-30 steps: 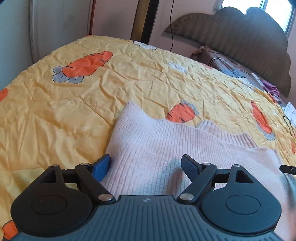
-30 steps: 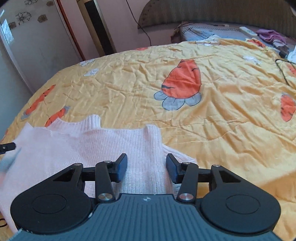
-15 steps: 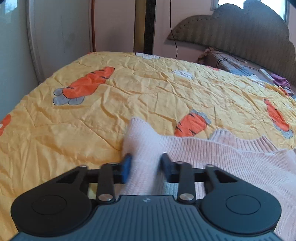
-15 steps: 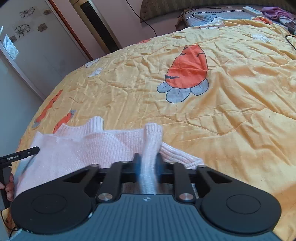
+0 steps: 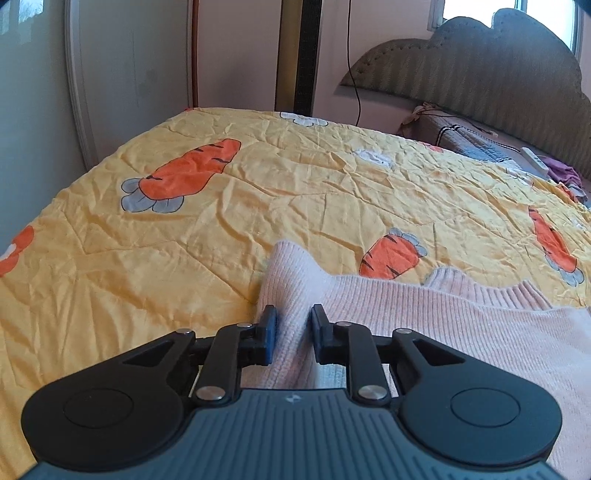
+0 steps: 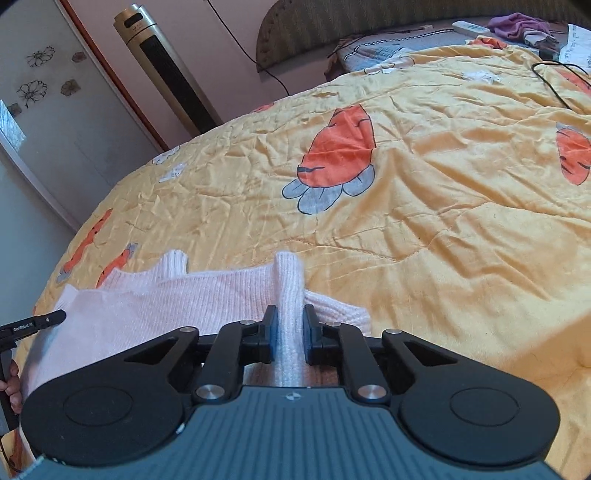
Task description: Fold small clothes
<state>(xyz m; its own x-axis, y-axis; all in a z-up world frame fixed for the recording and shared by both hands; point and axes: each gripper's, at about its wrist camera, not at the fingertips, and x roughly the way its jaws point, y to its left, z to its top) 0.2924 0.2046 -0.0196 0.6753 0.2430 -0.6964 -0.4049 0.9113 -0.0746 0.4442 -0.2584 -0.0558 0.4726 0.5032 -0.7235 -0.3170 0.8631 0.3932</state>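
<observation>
A pale pink knit sweater (image 5: 424,317) lies flat on a yellow carrot-print bedspread (image 5: 295,192), neck pointing away from me. My left gripper (image 5: 291,314) pinches a raised fold at the sweater's left shoulder, and its jaws are closing on the knit. In the right wrist view the sweater (image 6: 184,295) spreads to the left. My right gripper (image 6: 290,314) holds an upright ridge of its right shoulder between the pads, and these jaws are opening slightly with the fabric still pressed. The left gripper's black tip (image 6: 33,325) shows at the far left edge.
The bedspread (image 6: 443,240) stretches wide beyond the sweater. A padded headboard (image 5: 480,66) stands at the far end, with a power strip (image 6: 469,26), purple cloth (image 6: 517,26) and a black cable (image 6: 554,81) near it. A tall tower fan (image 6: 166,66) stands by the wardrobe.
Both grippers went from open over the flat sweater to closed on its shoulders. The knit now stands bunched in a ridge between each pair of pads.
</observation>
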